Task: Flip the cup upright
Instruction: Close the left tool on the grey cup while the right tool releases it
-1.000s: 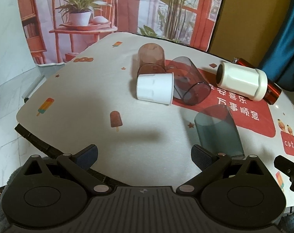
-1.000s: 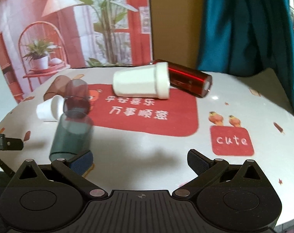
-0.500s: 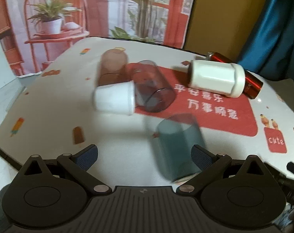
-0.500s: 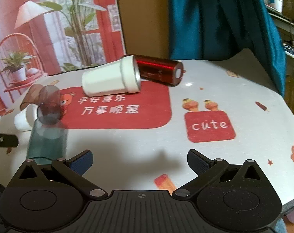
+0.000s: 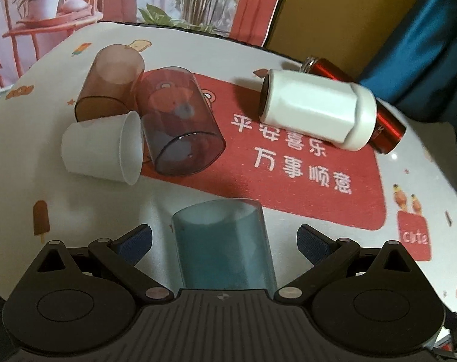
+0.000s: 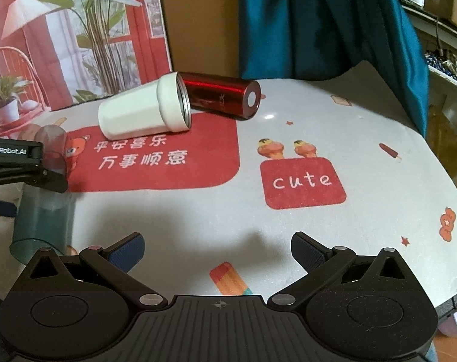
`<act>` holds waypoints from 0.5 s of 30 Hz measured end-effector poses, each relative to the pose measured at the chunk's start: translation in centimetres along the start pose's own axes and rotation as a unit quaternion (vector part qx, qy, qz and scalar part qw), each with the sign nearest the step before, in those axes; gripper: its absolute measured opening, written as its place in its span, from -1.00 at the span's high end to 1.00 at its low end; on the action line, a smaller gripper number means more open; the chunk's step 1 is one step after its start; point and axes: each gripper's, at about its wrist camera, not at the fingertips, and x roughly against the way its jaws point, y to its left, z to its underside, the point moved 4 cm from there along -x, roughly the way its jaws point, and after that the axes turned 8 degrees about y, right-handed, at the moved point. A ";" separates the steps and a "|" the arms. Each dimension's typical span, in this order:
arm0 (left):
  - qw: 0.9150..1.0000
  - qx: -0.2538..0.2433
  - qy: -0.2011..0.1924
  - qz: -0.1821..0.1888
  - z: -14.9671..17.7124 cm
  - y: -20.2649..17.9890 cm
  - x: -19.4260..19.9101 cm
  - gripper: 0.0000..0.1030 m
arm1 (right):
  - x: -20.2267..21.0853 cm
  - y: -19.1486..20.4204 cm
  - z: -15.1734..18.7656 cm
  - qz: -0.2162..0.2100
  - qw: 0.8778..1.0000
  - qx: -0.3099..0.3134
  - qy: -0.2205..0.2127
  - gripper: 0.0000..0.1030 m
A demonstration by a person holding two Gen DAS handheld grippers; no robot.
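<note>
- Since 0.5 s ago, left gripper [image 5: 224,239] came forward: teal cup [image 5: 222,244] now sits between its 2 fingers, before it was ahead and a bit to the side.
- Left gripper fingers wide open, blue textured pads [image 5: 136,239] apart from cup walls on both sides, no touching.
- Teal cup: translucent plastic, smooth, cylinder shape, standing mouth-down near the table edge, closed base on top; from right wrist view [image 6: 41,226] the wider rim is at the bottom.
- Right gripper [image 6: 218,249] also open, nothing between fingers, over bare tablecloth [image 6: 289,226], well apart from the teal cup.
- Tablecloth white w/ fuzzy texture, ice-pop prints, big red patch w/ white characters.
- Other cups all lying on side: small white paper cup [image 5: 103,150] touching smoky purple-grey tumbler [image 5: 180,123]; brown translucent tumbler [image 5: 110,84] just behind them.
- White faceted mug [image 5: 316,111] w/ metal rim lies on the red patch, against a shiny red metal bottle [image 5: 376,114].
</note>
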 end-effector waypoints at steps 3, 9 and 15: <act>1.000 -0.005 0.009 -0.005 -0.1 -0.1 -0.3 -0.98 | -0.2 0.0 0.0 0.000 1.000 0.001 0.002 -0.99; 0.999 0.006 0.035 0.002 0.3 0.8 -1.0 -0.59 | -0.4 0.0 0.1 -0.002 1.000 0.002 0.007 -0.99; 1.000 0.003 0.030 0.009 0.7 1.0 -0.6 -0.43 | -0.6 0.2 0.1 -0.003 1.000 0.006 0.011 -0.99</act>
